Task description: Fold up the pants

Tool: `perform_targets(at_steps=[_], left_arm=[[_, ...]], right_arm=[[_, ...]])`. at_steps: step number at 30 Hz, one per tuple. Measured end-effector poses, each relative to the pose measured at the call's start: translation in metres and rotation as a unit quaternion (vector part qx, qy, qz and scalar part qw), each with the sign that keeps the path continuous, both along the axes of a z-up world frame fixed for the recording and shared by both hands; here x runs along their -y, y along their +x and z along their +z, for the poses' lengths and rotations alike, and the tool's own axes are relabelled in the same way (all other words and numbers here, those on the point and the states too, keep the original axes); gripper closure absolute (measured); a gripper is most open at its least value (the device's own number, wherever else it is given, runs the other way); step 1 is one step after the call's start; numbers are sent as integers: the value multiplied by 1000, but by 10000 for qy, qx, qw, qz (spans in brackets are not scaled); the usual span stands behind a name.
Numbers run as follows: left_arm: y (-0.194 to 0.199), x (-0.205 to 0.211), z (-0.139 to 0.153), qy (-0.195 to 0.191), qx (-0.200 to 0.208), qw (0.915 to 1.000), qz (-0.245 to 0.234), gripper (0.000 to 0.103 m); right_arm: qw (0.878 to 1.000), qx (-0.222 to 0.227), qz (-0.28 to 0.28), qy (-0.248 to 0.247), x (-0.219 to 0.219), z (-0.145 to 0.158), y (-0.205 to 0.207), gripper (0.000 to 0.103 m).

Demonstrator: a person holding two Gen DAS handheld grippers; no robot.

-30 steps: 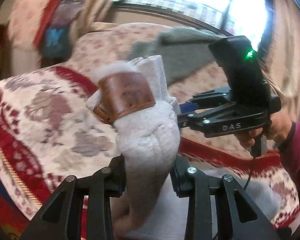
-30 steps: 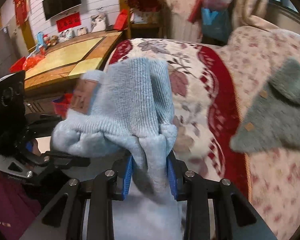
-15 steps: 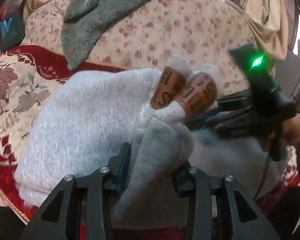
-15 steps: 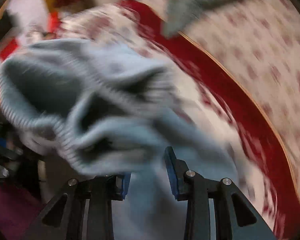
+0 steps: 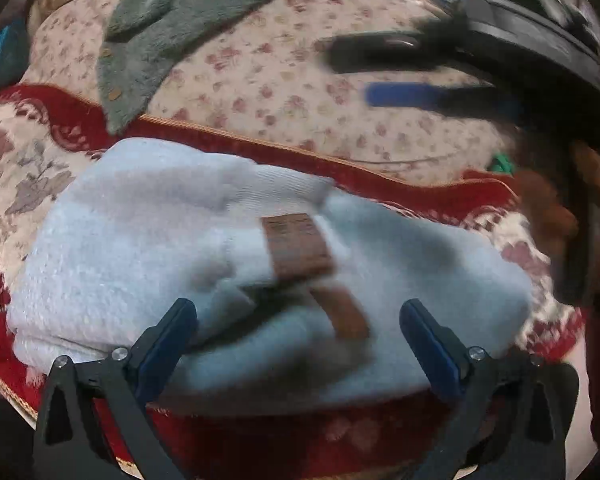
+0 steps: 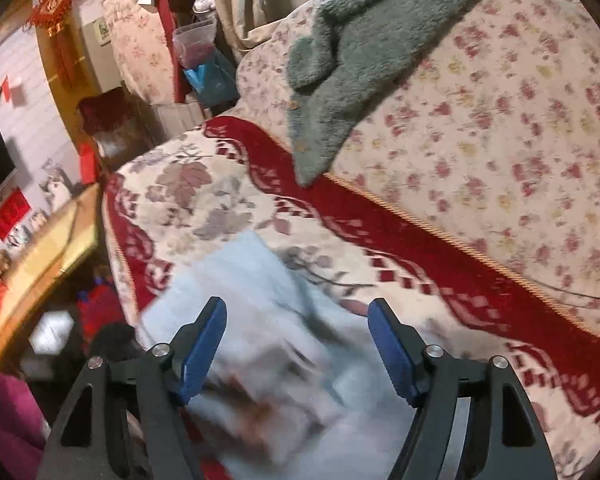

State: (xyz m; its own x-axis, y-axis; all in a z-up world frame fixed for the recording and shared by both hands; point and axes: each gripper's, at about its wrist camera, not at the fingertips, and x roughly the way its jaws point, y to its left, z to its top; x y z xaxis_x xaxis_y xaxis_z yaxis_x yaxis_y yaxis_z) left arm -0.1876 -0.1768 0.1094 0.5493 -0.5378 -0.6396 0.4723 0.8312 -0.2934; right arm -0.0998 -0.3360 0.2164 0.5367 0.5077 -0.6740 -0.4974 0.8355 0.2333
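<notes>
Left wrist view: sofa seat with red-and-cream floral cover, flowered backrest behind, grey fleece garment draped over backrest, well beyond claw. Pants, pale and fluffy, folded into thick bundle lying on seat directly ahead of and under left claw. Brown patches on top, roughly centred between fingers. Jaws opening, spread wide, pads clear of fabric on both sides; nothing clamped. Long axis of bundle running crosswise to claw, left to right. Right claw blurred at upper right, above far right end of bundle, with hand behind it.

Right wrist view: same sofa, wooden table and room clutter off to left. Pants blurred, low in frame, between and just ahead of right claw's fingers, extending away to upper left. Jaws opening, pads apart from cloth; released.

Judgement: fold looks laid down, both claws letting go. Left claw sits nearer bundle's middle, so likely better placed for pressing flat or regripping; right claw nearer one end.
</notes>
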Motion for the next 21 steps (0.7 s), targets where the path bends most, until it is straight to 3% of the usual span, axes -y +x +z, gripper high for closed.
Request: perform_targets(at_steps=[4, 8, 12, 15, 19, 21], left_arm=[[-12, -22, 22, 135, 403, 9990, 138, 2], [6, -55, 27, 261, 526, 9955, 737, 2], [36, -70, 5, 45, 5, 9953, 972, 2], [41, -64, -20, 343, -231, 9947, 942, 2], [18, -46, -32, 1131, 275, 9911, 649, 2], [19, -47, -30, 1093, 246, 9915, 657, 2]], right_arm=[[9998, 18, 135, -166, -18, -4, 0, 25], [9980, 74, -71, -622, -34, -22, 0, 25], [9915, -106, -470, -1210, -43, -63, 16, 25], [9801, -451, -841, -1740, -36, -98, 22, 25], [9865, -605, -973, -1170, -16, -114, 4, 25], [9870, -723, -1029, -1003, -7, -108, 3, 24]])
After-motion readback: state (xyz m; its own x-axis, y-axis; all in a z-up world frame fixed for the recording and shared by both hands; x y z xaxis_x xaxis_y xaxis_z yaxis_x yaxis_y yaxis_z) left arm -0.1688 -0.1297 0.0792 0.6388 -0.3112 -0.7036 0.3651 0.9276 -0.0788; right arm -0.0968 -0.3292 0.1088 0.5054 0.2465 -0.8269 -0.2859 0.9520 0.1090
